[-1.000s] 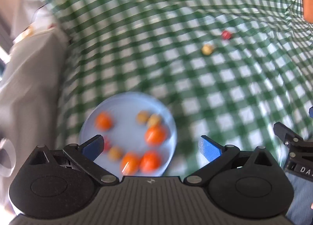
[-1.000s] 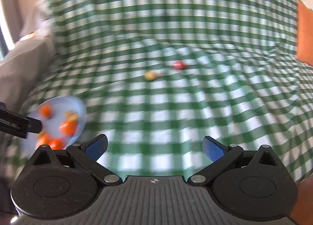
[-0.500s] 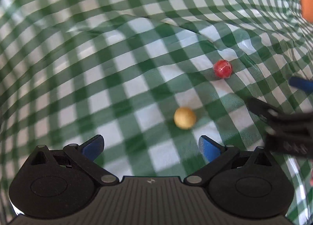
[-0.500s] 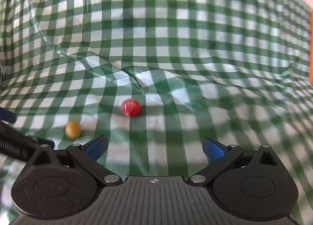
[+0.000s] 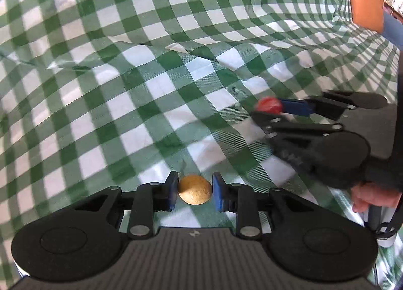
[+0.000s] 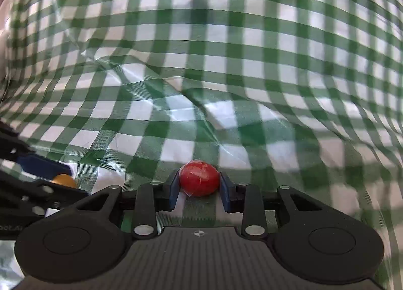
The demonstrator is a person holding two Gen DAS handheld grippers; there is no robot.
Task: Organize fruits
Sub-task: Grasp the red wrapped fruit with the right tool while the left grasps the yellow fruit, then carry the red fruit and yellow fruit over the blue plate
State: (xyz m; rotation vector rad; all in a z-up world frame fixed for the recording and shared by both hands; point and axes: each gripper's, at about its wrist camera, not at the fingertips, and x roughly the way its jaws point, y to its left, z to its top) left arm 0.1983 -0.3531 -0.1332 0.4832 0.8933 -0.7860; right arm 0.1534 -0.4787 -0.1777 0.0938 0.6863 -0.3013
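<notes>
The left gripper has just closed its fingers against a yellow fruit lying between them. The right gripper, at 2 o'clock, has just closed likewise and pinches a red fruit

Both wrist views look down close; sharing the checked cloth.

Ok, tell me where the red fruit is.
The red fruit sits on the checked cloth between the right gripper's just-closed pads, right of the yellow fruit.
</notes>
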